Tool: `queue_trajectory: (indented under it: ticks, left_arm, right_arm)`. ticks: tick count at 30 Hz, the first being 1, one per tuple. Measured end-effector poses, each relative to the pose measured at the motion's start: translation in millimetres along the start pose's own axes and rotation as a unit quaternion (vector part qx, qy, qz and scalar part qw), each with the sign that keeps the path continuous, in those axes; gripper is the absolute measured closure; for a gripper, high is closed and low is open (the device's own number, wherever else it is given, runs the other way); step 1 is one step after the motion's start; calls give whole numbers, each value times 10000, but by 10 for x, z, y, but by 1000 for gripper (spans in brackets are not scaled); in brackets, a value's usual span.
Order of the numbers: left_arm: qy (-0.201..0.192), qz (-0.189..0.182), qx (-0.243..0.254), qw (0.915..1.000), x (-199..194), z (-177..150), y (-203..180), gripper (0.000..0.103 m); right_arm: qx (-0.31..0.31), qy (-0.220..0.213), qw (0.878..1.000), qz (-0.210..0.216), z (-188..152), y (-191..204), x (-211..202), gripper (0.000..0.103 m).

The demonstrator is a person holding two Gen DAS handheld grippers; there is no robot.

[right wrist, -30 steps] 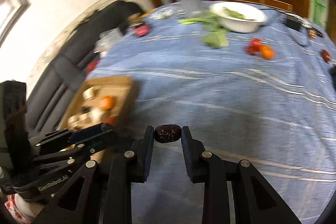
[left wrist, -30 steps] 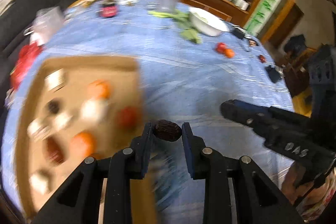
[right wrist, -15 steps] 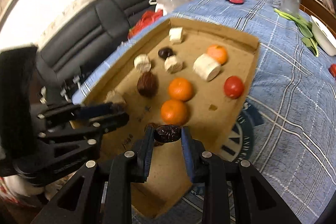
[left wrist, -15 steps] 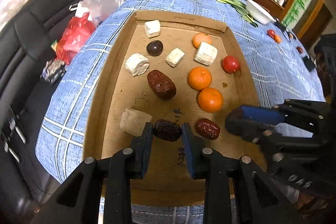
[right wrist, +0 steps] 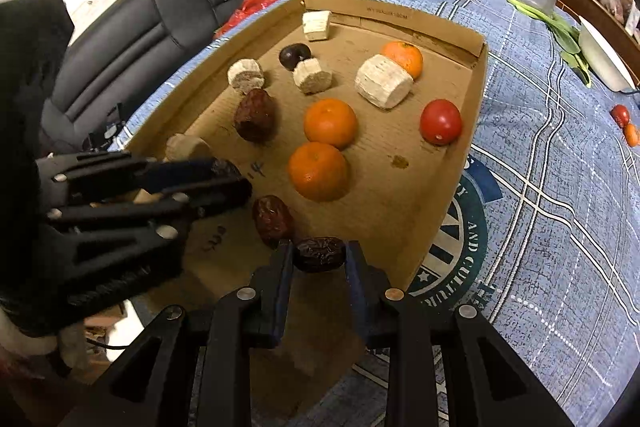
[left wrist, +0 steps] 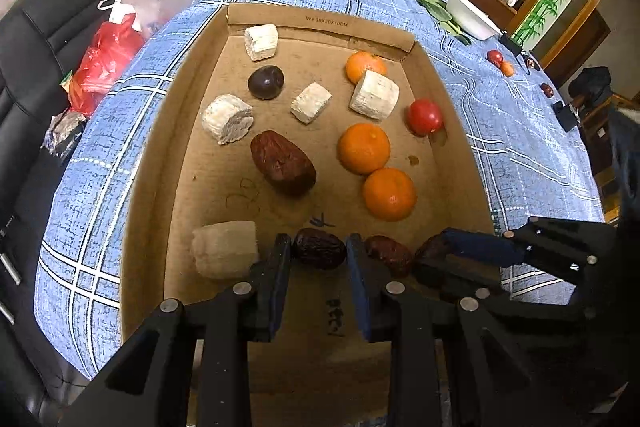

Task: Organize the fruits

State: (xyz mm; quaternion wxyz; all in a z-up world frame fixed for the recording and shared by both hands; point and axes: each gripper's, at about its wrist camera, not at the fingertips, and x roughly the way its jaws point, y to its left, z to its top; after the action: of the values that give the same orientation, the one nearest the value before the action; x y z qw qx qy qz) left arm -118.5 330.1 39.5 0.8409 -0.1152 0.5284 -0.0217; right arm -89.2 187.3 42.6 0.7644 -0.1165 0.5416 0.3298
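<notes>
Both grippers, left [left wrist: 319, 251] and right [right wrist: 319, 254], clamp wrinkled dates [left wrist: 319, 253] [right wrist: 320, 253] over cardboard box [left wrist: 320, 23] printed "WY 30X20X10CM".

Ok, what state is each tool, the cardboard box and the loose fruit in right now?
Left tool: shut on a wrinkled dark red date, low over the box.
Right tool: shut on a second dark wrinkled date, at the box's near edge.
Shallow brown cardboard box: open-topped, flat on the blue cloth.
Three oranges: resting loose in the box.
Red tomato: loose by the right wall.
</notes>
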Motion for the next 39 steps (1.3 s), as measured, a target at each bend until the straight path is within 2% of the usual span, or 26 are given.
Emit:
queue_trajectory:
  ticks: [2, 5, 8, 14, 15, 16, 18, 19, 20, 23, 25, 28, 29, 30, 31, 33, 37, 39]
  left_arm:
    - [-35, -26, -20, 10000, -37, 4, -1, 66]
    - [-153, 20, -82, 9998, -158, -1, -10, 61]
    - [-266, 129, -168, 9994, -272, -19, -30, 55]
    - [-768, 698, -398, 9938, -616, -101, -217, 49]
    - [-894, 838, -384, 9917, -680, -113, -274, 47]
    - [-1059, 1026, -360, 9884, -761, -128, -347, 43]
    - [-1466, 1397, -319, 9788, -954, -160, -501, 36]
    - [-1720, 1613, -279, 9714, -1062, -187, -594, 27]
    - [-2008, 1865, -232, 9615, -1182, -213, -694, 18]
    - [-2762, 2459, -175, 9289, -1528, -296, -948, 3]
    - [-3202, 2768, -246, 9057, -1741, -360, -1118, 0]
    - [-3531, 3069, -344, 8831, -1858, -376, -1260, 0]
    - [-3500, 3118, -367, 8826, -1868, -345, -1285, 0]
    - [-3403, 3081, -406, 8875, -1853, -305, -1306, 0]
    - [-3247, 2920, -497, 8982, -1834, -269, -1303, 0]
    - [-3116, 2692, -631, 9091, -1818, -271, -1304, 0]
    - [-2912, 2608, -787, 9171, -1761, -331, -1308, 0]
    - [-2792, 2546, -866, 9218, -1720, -380, -1320, 0]
  right_arm:
    - [36, -16, 10000, 11, -14, -5, -17, 71]
    - [39, -118, 9999, 60, -22, 1, -81, 59]
    - [-13, -241, 9996, 156, -15, 17, -154, 56]
    - [5, -697, 9975, 140, -147, -132, -510, 55]
    - [79, -795, 9967, 125, -185, -191, -591, 53]
    - [174, -891, 9958, 123, -222, -257, -666, 47]
    - [327, -1012, 9943, 106, -277, -374, -778, 43]
    - [370, -1048, 9938, 93, -295, -416, -824, 43]
    - [409, -1097, 9931, 84, -316, -465, -876, 43]
    - [449, -1252, 9911, 71, -360, -554, -1017, 43]
    - [405, -1369, 9897, 68, -394, -588, -1115, 43]
    - [369, -1530, 9875, 69, -422, -615, -1239, 42]
    - [360, -1568, 9869, 73, -445, -624, -1282, 42]
    - [342, -1625, 9861, 72, -457, -625, -1324, 42]
    - [327, -1660, 9856, 72, -465, -625, -1351, 41]
    - [305, -1741, 9842, 86, -499, -630, -1416, 38]
    - [325, -1842, 9823, 28, -577, -669, -1492, 31]
    - [369, -1835, 9823, 24, -604, -689, -1497, 31]
